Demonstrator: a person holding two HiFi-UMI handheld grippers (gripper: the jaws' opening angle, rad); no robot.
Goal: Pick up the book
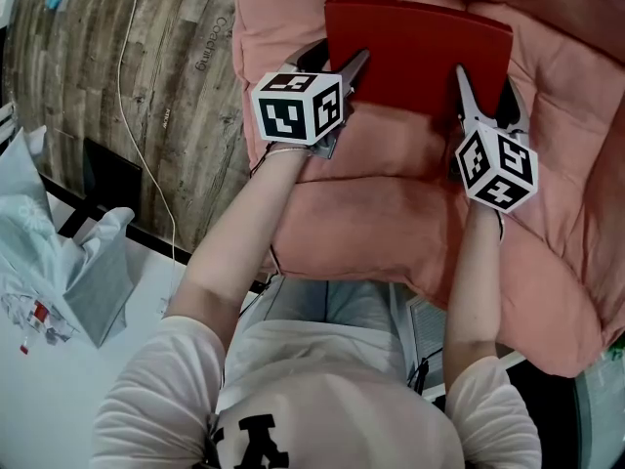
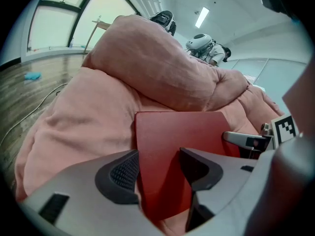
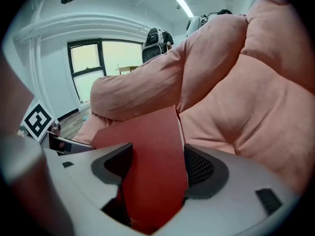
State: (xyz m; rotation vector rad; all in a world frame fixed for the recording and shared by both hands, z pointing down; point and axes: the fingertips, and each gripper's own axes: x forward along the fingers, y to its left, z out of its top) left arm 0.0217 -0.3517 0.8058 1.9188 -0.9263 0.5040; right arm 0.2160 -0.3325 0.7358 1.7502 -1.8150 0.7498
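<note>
Step in hand: the grasp. The left gripper (image 1: pixel 338 63) and right gripper (image 1: pixel 485 91) are both spread, each straddling a near corner of the red book (image 1: pixel 420 52). The pads are not yet pressing. The book lies flat on the pink duvet (image 1: pixel 381 193). Next move, as judged: close both grippers, then lift evenly.

A book (image 1: pixel 420 52) lies on a quilt (image 1: pixel 391 203) that rises in folds behind it. The left gripper (image 1: pixel 337 62) straddles the book's near left corner, and the right gripper (image 1: pixel 486 91) straddles its near right corner. Left of the quilt is floor (image 1: pixel 176 66), with a cable (image 1: pixel 120 57) on it.
</note>
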